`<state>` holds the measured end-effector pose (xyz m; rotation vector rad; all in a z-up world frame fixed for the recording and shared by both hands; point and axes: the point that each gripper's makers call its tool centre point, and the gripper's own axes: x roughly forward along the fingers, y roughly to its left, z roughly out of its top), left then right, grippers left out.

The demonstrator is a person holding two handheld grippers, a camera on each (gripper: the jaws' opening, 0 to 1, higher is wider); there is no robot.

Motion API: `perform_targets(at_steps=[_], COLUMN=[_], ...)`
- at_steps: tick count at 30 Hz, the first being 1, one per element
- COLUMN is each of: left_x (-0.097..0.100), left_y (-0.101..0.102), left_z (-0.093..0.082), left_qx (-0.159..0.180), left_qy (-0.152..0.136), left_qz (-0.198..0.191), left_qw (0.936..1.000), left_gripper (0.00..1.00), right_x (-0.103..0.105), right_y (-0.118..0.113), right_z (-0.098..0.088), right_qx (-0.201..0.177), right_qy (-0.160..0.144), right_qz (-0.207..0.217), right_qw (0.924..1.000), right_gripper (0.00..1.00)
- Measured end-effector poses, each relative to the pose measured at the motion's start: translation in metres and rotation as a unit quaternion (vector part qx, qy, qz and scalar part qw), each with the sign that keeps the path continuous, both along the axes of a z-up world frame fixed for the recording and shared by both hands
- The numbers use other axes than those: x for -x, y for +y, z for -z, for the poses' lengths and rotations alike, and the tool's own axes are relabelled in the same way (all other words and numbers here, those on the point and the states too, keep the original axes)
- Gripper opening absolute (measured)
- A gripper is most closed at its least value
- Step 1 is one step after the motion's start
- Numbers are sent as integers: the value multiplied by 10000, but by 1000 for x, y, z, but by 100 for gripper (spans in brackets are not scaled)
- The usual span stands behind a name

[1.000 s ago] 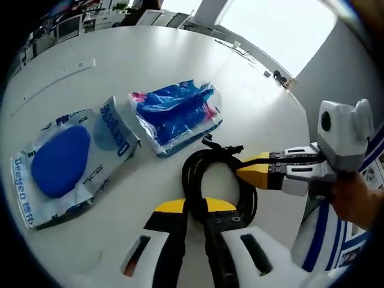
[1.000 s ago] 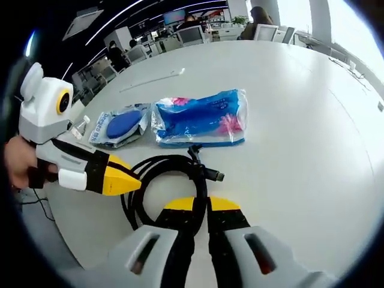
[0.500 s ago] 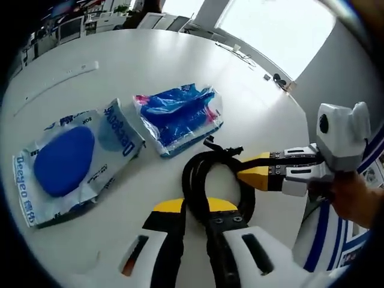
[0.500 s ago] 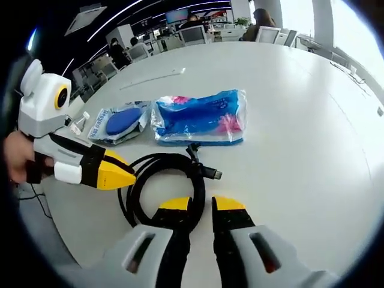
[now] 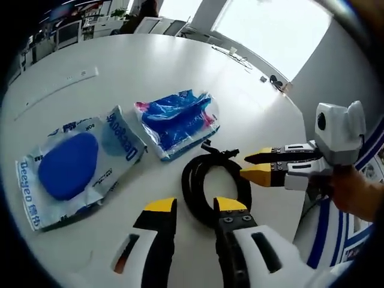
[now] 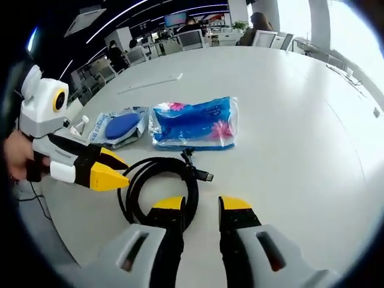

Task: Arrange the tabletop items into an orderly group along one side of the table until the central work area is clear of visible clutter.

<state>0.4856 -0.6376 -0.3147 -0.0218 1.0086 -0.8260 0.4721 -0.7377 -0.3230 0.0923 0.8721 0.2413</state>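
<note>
A coiled black cable (image 5: 189,186) (image 6: 157,163) lies flat on the white table (image 5: 150,66) (image 6: 288,120). Its plug end points toward a blue tissue pack (image 5: 177,119) (image 6: 195,123). Beside that pack lies a clear packet holding a blue sponge (image 5: 69,165) (image 6: 120,126). My left gripper (image 5: 195,206) (image 6: 119,170) stands open, its yellow tips straddling the near edge of the coil. My right gripper (image 6: 202,205) (image 5: 243,167) is open too, with its left tip over the coil's rim. Neither holds anything.
A long white strip (image 5: 57,84) (image 6: 150,84) lies farther back on the table. Office desks, monitors and chairs (image 6: 198,33) stand beyond the far edge. A small bottle (image 6: 77,126) sits by the sponge packet. A hand (image 5: 360,201) holds the right gripper.
Both grippers were shut on the cable a second ago. The right one opened first, then the left. The cable now rests loose on the table.
</note>
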Motion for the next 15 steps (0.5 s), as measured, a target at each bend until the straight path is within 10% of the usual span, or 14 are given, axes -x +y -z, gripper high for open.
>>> perform_targets(at_steps=[15], left_x=[1], left_y=[10], left_z=[-21], left_qx=[158], left_qy=[-106], left_qz=[-27], left_qw=[9998], left_gripper=[38], right_x=[1], right_y=[-2], right_z=[-20], right_qx=[42], right_qy=[-157], right_qz=[-61], right_qw=[9998], right_gripper=[31])
